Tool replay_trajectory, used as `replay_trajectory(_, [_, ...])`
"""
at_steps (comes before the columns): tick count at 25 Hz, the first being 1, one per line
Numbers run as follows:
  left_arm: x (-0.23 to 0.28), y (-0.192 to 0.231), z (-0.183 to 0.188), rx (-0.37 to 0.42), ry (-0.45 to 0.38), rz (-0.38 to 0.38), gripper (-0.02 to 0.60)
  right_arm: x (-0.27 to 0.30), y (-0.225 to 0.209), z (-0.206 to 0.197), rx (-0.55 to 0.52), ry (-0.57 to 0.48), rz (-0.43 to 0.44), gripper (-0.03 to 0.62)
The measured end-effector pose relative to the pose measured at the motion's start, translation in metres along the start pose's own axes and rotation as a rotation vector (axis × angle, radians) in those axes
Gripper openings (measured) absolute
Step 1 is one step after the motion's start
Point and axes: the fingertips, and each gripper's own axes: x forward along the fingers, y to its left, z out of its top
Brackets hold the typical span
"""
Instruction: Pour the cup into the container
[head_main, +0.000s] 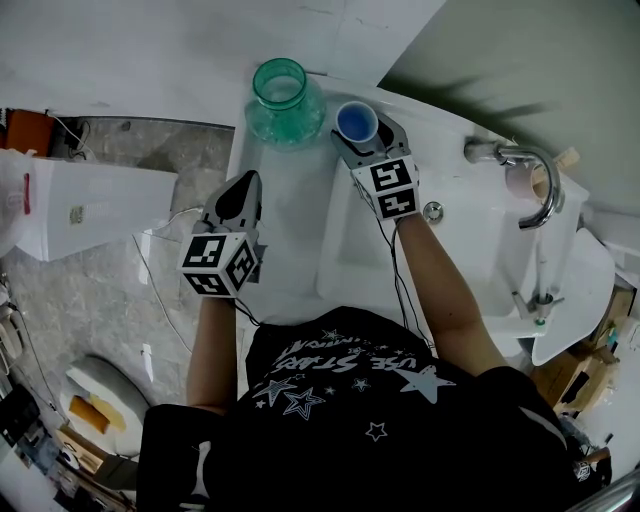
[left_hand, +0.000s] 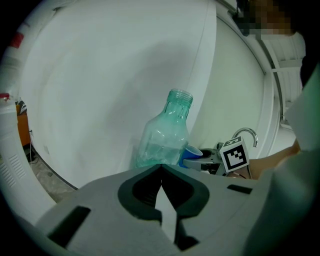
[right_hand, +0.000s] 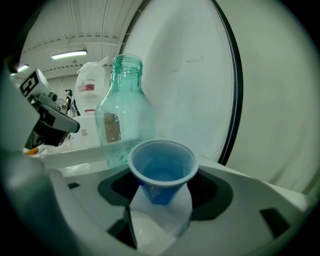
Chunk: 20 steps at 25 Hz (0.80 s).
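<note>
A small blue cup (head_main: 357, 122) stands upright at the far end of the white sink ledge (head_main: 290, 250), just right of a tall clear green bottle (head_main: 285, 98) with an open mouth. My right gripper (head_main: 360, 130) reaches in from the near side, shut on the cup. In the right gripper view the pads sit against the sides of the cup (right_hand: 162, 172) and the bottle (right_hand: 122, 112) rises close behind it on the left. I cannot tell what the cup holds. My left gripper (head_main: 250, 182) hovers nearer and left of the bottle (left_hand: 165, 135), shut and holding nothing.
The sink basin (head_main: 470, 270) lies to the right with a chrome faucet (head_main: 525, 165) at its far right side. A white wall rises right behind the bottle and cup. On the left stand a white box (head_main: 90, 205) and a white plastic jug (right_hand: 90, 85).
</note>
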Motion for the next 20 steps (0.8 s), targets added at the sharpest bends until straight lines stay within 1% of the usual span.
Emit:
replay_trajectory(7, [-0.008, -0.010, 0.006, 0.014, -0.025, -0.010, 0.009, -0.020, 0.001, 0.026, -0.004, -0.045, 0.023, 0.293])
replay_trajectory(12, [-0.021, -0.017, 0.013, 0.020, -0.053, -0.010, 0.009, -0.038, 0.004, 0.045, 0.017, -0.065, 0.046, 0.291])
replay_trajectory(20, [-0.044, -0.024, 0.033, 0.044, -0.113, -0.004, 0.009, -0.065, 0.000, 0.078, -0.016, -0.090, 0.035, 0.291])
